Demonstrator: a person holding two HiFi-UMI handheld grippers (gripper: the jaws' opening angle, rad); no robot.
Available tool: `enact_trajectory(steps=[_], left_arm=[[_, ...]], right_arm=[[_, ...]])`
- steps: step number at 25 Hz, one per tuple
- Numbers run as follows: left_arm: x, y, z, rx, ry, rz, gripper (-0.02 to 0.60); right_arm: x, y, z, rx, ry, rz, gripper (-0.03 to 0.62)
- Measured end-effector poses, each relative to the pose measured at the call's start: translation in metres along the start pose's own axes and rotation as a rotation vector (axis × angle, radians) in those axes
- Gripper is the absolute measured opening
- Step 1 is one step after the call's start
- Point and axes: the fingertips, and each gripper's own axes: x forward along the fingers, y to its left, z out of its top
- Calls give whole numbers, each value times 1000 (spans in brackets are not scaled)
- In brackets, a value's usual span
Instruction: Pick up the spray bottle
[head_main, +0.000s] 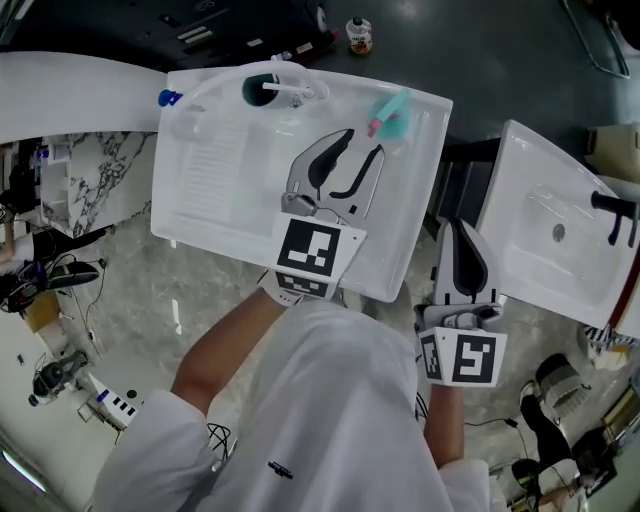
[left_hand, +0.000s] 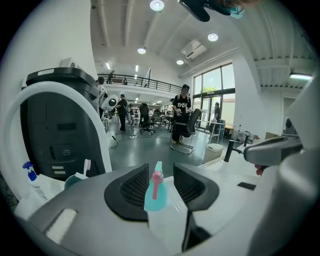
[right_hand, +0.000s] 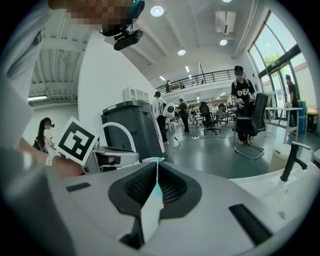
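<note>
The spray bottle (head_main: 390, 115), clear with a teal head and pink trigger, lies in the far right corner of the white basin (head_main: 215, 190). My left gripper (head_main: 360, 146) hovers over the basin just short of the bottle, jaws open and empty. In the left gripper view the spray bottle (left_hand: 156, 187) shows through the gap of the left gripper (left_hand: 161, 175), beyond the pads and untouched. My right gripper (head_main: 453, 230) hangs off the basin's right edge, jaws together. In the right gripper view, the right gripper (right_hand: 155, 172) shows only a thin slit, with a bit of teal beyond it.
A teal cup (head_main: 262, 90) with a toothbrush and a blue-capped bottle (head_main: 170, 98) stand at the basin's far left. A small jar (head_main: 359, 35) sits on the floor beyond. A second white sink (head_main: 545, 250) with a black faucet (head_main: 612, 215) is to the right. People stand in the hall behind.
</note>
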Motion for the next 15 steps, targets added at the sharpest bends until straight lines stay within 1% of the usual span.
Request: enact_trajectory(steps=[8, 15], left_arm=[[40, 2, -16, 17, 16, -32, 190], [71, 8, -33, 26, 34, -41, 216]], right_arm=[[18, -14, -14, 21, 27, -10, 9], [32, -22, -31, 43, 56, -9, 9]])
